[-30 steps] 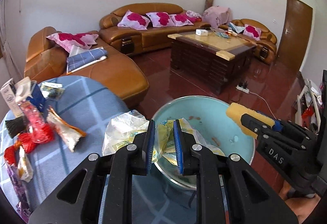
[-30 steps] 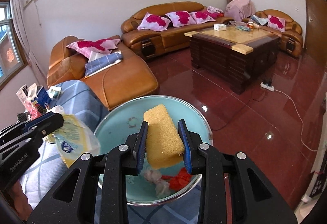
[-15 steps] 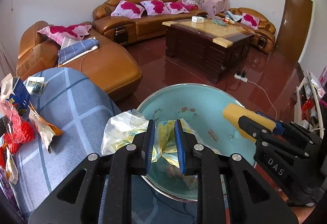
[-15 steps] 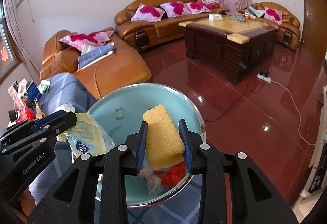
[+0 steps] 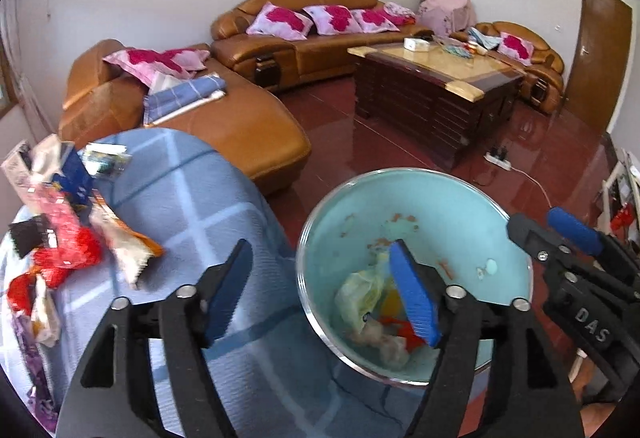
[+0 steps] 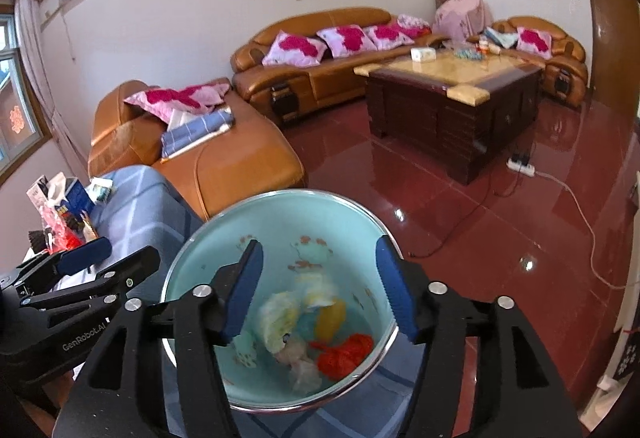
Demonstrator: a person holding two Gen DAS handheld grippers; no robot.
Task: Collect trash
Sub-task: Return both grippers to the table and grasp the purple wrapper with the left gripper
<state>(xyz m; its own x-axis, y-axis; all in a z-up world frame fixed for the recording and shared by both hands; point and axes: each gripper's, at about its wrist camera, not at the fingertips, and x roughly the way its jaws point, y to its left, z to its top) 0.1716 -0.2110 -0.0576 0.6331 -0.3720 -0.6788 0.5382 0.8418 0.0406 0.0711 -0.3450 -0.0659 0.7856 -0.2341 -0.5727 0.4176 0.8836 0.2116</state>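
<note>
A light-blue basin (image 5: 448,206) (image 6: 240,234) stands on the blue checked tablecloth (image 5: 188,198). Inside lie a yellow-white plastic wrapper (image 6: 280,314) (image 5: 358,292), a yellow sponge (image 6: 330,316), red scraps (image 6: 346,352) and pale crumpled bits. My left gripper (image 5: 320,294) is open and empty, its right finger over the basin, its left finger over the cloth. My right gripper (image 6: 320,290) is open and empty just above the basin. Each gripper shows at the edge of the other's view.
More trash (image 5: 68,238) lies on the cloth at the left: red net bags, snack wrappers, a blue carton (image 5: 76,170). An orange leather sofa (image 5: 224,126) stands behind the table, with a dark coffee table (image 5: 436,94), a power strip and a cable on the red floor.
Both grippers have opened. The left let go of the plastic wrapper and the right let go of the yellow sponge; both now lie in the basin.
</note>
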